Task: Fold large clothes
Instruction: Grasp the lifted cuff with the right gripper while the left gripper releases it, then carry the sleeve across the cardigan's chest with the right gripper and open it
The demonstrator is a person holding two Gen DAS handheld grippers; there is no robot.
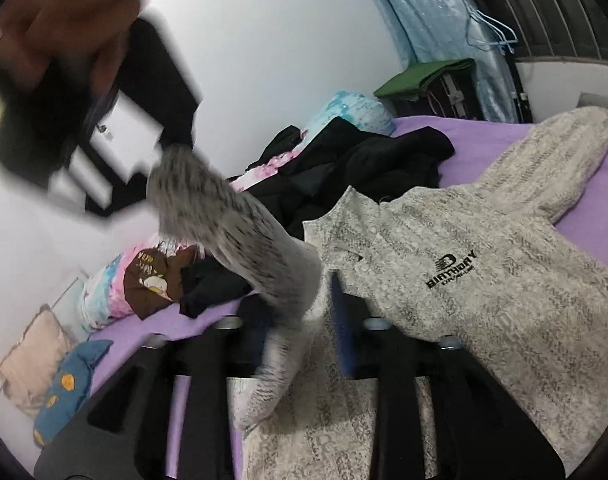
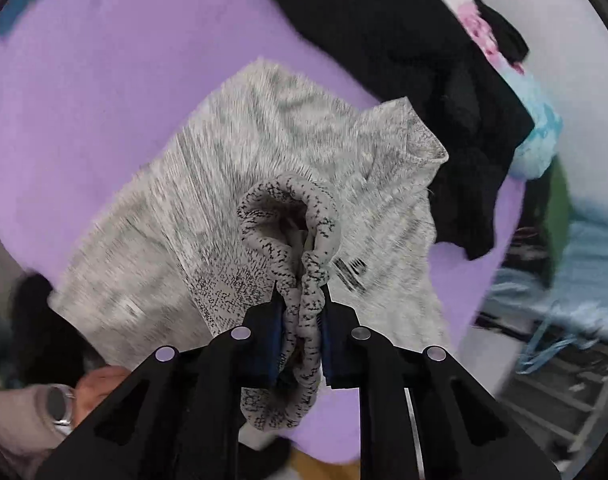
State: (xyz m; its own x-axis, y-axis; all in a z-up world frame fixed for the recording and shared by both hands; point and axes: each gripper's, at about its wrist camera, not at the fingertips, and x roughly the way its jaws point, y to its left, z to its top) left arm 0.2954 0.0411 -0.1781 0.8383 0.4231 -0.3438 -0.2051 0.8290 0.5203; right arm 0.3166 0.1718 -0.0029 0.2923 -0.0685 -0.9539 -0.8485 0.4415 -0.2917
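Note:
A grey knit sweater [image 1: 483, 280] with a black "BIRTHDAY" logo lies flat on the purple bedsheet [image 1: 583, 220]. One sleeve [image 1: 244, 240] rises from it, up and to the left. The sleeve passes between the fingers of my left gripper [image 1: 296, 300], whose jaws stand apart and do not pinch it. In the right wrist view my right gripper [image 2: 304, 312] is shut on the bunched sleeve cuff [image 2: 304, 232] and holds it above the sweater body [image 2: 244, 152]. In the left wrist view the right gripper's body [image 1: 56, 120] is a black blur at the upper left.
Black clothes [image 1: 363, 168] are piled behind the sweater, against tie-dye pillows [image 1: 343, 112]. A brown garment [image 1: 156, 276] and a blue plush [image 1: 64, 384] lie at the left. Blue hangers [image 1: 491, 32] hang at the far right. A person's wrist with a watch [image 2: 60, 400] shows at the lower left.

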